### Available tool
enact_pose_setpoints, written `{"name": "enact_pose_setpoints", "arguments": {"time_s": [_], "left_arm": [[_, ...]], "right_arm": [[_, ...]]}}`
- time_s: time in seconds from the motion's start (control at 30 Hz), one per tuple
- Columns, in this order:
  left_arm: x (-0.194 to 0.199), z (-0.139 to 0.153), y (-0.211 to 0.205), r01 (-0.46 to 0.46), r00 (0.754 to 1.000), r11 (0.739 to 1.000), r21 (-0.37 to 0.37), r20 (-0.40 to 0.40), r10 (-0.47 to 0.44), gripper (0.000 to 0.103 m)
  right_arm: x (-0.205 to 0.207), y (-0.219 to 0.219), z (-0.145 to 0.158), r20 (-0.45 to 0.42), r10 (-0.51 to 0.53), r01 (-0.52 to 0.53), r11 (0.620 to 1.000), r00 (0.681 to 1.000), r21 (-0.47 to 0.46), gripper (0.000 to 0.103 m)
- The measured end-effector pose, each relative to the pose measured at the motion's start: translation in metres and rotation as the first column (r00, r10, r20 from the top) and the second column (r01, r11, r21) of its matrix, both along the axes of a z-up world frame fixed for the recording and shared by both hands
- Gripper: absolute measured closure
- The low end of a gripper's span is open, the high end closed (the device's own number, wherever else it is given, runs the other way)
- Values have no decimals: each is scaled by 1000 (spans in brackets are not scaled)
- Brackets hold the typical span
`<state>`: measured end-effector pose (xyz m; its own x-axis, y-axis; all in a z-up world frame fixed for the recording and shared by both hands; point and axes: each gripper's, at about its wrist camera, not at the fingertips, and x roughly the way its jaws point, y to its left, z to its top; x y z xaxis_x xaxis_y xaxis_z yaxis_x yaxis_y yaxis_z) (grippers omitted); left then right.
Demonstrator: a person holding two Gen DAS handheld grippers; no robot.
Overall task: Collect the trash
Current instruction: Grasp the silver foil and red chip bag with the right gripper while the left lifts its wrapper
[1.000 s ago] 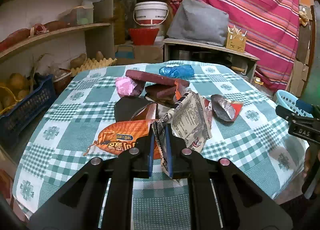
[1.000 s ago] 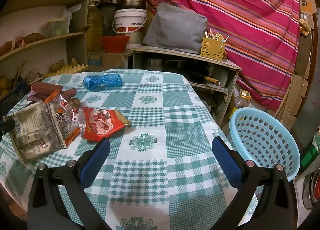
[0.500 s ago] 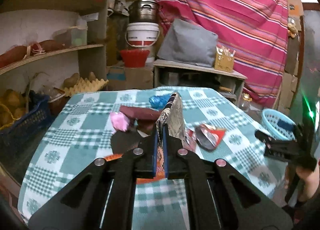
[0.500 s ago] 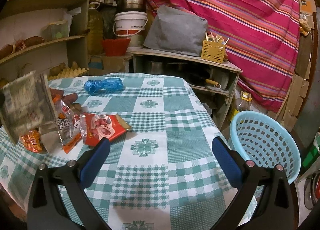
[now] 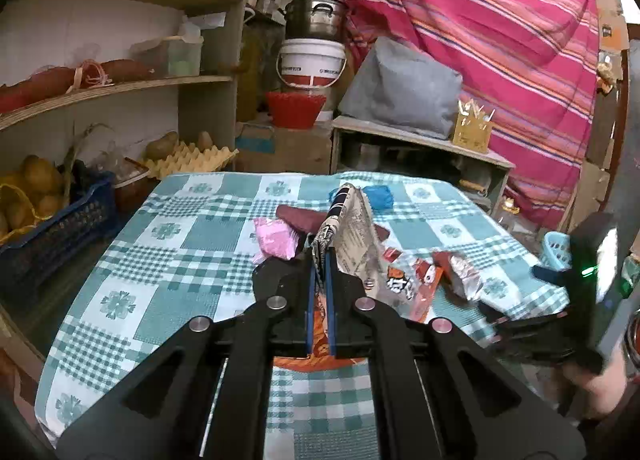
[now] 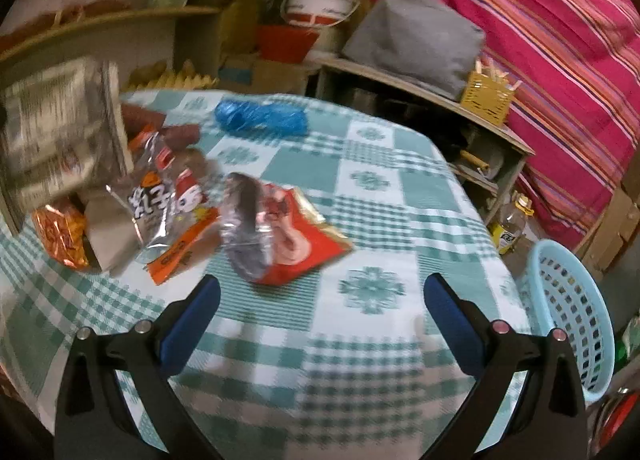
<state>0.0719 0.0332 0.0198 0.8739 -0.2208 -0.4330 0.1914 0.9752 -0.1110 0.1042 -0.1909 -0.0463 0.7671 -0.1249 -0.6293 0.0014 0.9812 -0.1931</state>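
Observation:
My left gripper (image 5: 320, 260) is shut on a grey printed wrapper (image 5: 354, 236) and holds it up above the checked table (image 5: 180, 236). The same wrapper shows blurred at the left of the right wrist view (image 6: 60, 132). My right gripper (image 6: 320, 292) is open and empty over the table's near edge. In front of it lie a red snack packet (image 6: 288, 232), a silver and orange wrapper (image 6: 164, 196), an orange packet (image 6: 60, 232) and a blue plastic bag (image 6: 260, 118). A pink bag (image 5: 276, 238) and a dark red wrapper (image 5: 300, 216) lie behind the held wrapper.
A light blue plastic basket (image 6: 572, 316) stands off the table's right side, also in the left wrist view (image 5: 556, 248). Shelves with potatoes and an egg tray (image 5: 188, 160) are on the left. A low bench with a grey cushion (image 6: 416, 40) stands behind.
My left gripper lifted the grey wrapper off the pile and holds it raised. My right gripper moved closer over the table toward the red packet, still open.

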Motion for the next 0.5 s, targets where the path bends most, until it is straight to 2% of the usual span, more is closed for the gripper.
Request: {"name": "enact_pose_setpoints", "arguments": {"time_s": [0.1,0.2,0.27,0.3,0.33,0.37,0.43,0.5], "left_arm": [[1,-2,-1,5,1000,1000,2,-8,-5,100],[2,-5,-1,9,1000,1000,1,-18,-9,100],[1,-7,0,7,1000,1000,4,-23,-7,100],[2,-7,0,6,1000,1000,4,-24,-6,100],[2,-8,0,4,1000,1000,4,-26,-4,100],[2,-8,0,3,1000,1000,5,-27,-3,100],[2,-8,-2,1,1000,1000,7,-27,-1,100],[2,-8,-3,4,1000,1000,11,-25,-4,100]], "right_arm": [[9,13,-6,-31,17,-17,1000,999,-14,4],[19,23,-8,-30,17,-19,998,999,-68,5],[26,26,-10,-58,25,-30,996,998,-81,20],[30,26,-11,-82,41,-46,997,996,-62,37],[32,25,-11,-91,47,-52,997,995,-50,49],[33,23,-11,-96,51,-55,998,994,-36,53],[32,21,-11,-93,66,-68,998,993,-14,75],[29,18,-7,-84,88,-87,996,993,7,86]]}}
